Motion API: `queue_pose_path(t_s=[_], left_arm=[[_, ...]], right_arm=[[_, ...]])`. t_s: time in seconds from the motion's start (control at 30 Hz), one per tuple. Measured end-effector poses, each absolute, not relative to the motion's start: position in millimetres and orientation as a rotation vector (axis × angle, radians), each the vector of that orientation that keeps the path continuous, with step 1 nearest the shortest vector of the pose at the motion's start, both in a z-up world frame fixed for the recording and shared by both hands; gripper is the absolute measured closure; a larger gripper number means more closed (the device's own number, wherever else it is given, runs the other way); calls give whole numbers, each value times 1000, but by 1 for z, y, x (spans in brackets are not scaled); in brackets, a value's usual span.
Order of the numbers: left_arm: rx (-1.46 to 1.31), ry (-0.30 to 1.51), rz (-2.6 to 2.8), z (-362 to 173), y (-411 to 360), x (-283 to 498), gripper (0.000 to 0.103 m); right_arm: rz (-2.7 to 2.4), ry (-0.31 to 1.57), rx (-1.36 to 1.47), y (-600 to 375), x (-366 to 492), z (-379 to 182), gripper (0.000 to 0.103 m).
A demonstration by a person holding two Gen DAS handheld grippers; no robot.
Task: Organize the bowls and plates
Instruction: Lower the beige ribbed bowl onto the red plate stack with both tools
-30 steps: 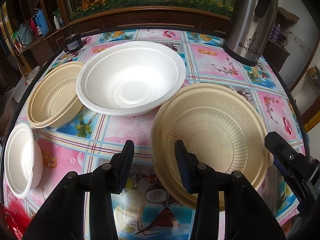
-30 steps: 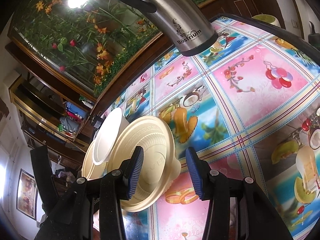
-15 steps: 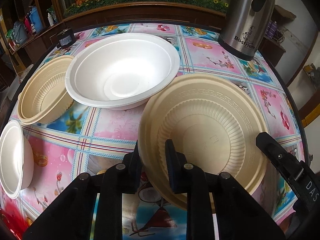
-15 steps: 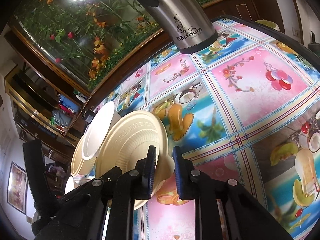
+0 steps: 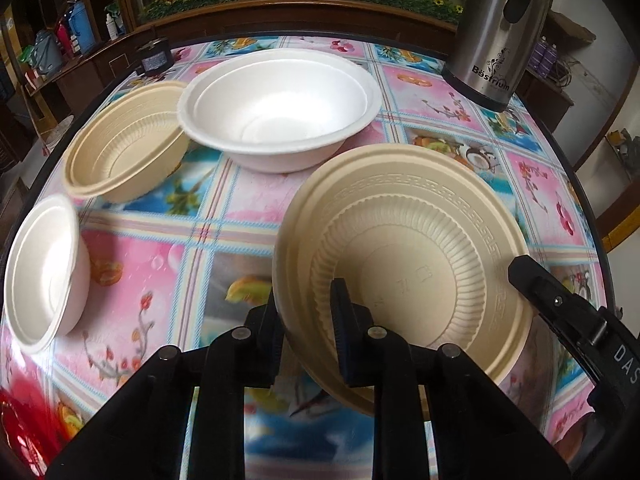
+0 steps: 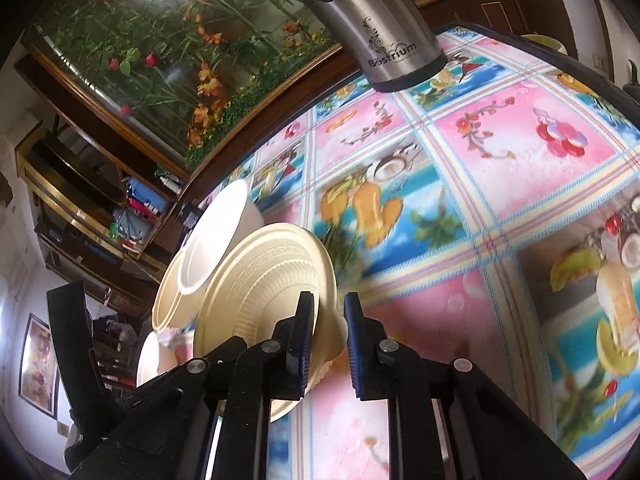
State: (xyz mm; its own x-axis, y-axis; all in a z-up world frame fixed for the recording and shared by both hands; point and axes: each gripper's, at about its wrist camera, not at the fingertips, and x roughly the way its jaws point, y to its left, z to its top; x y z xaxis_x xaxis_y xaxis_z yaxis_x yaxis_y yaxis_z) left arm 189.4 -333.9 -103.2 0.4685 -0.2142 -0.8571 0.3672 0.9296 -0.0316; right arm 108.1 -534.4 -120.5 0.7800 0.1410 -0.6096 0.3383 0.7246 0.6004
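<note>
A large beige ribbed bowl [image 5: 400, 256] sits tilted at the near right of the table. My left gripper [image 5: 306, 298] is shut on its near rim, one finger inside and one outside. My right gripper [image 6: 329, 300] is shut on the opposite rim of the same beige bowl [image 6: 260, 292]. One finger [image 5: 536, 280] of the right gripper shows at that bowl's right edge. A big white bowl [image 5: 280, 100] stands in the middle. Its rim overlaps a second beige bowl [image 5: 128, 140] on its left. A small white bowl [image 5: 44, 268] is at the far left.
A steel kettle [image 5: 500, 28] stands at the table's back right corner, and a small dark jar [image 5: 154, 58] at the back left. The flowered tablecloth [image 5: 160, 264] covers the round table. A wooden cabinet and a planted tank stand behind it.
Both grippers went from open to shut on the beige bowl's rim. The left gripper then shifted, and the bowl now sits more tilted between them.
</note>
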Motion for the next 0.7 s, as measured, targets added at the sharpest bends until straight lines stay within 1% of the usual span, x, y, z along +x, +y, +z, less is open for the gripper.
queue_pose_path(t_s=[0.13,0.43,0.7], left_arm=[[164,1026,-364,-100,-309,171,84],[157,983,-372,-83,-237,121,84],[148,874,-299,-53,-147,79,84]], right_arm=[[-104,710,745,-512,91,-118,88],[-32,699,676,-439,33,-97,88],[119,677,606,-349,7,-69,88]])
